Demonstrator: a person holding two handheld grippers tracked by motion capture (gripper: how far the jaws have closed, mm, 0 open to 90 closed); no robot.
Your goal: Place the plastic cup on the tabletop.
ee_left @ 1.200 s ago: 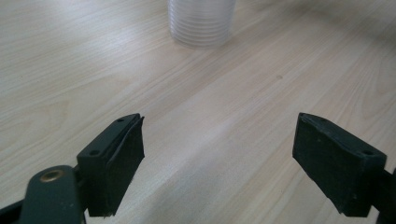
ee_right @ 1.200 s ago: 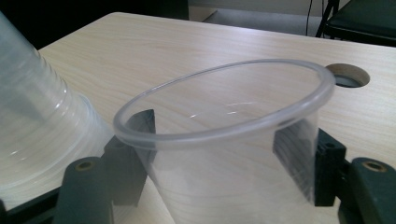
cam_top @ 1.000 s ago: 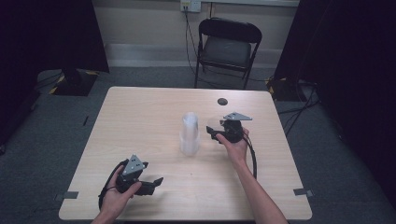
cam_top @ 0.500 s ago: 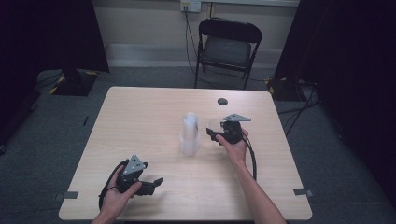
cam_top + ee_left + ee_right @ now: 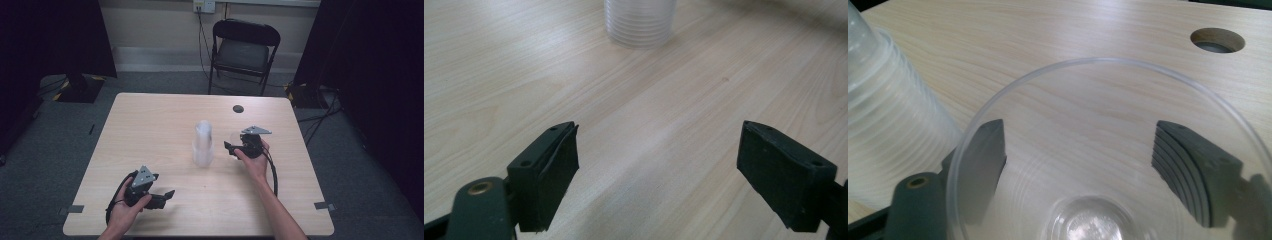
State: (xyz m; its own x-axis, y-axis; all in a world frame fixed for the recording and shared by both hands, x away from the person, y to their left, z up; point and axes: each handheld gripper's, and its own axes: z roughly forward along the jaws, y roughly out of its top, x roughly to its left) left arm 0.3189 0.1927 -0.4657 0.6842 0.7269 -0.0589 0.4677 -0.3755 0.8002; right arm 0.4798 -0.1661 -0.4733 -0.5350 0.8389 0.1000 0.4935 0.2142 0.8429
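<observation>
Hands come in from the bottom edge, each one holding a black gripper. The left gripper (image 5: 167, 194) is nearest, close to the front edge of the table (image 5: 150, 120). It sits low over the wood and its two jaws are spread wide apart with nothing between them. In the left gripper view you can see bare wood in the gap, and the bottom of the stack of cups (image 5: 640, 22) stands farther off, straight ahead.

Next comes the right gripper (image 5: 230, 148), a bit farther up the table and to the right. A single clear cup (image 5: 1108, 150) sits between its jaws. The jaws have just been opening, and in the right gripper view they stand on either side of the cup with the cup's round rim wide in front of them. I cannot tell if the pads touch the cup's sides. In the high view the cup is hard to see, just a pale shape by the gripper.

Just to the left of that gripper is the stack of clear cups (image 5: 203, 145). It stands up tall near the middle of the table, near the single cup.

Farther back, a small round hole (image 5: 238, 108) is cut in the tabletop.

Behind the table a black folding chair (image 5: 244, 50) stands on the grey floor.
</observation>
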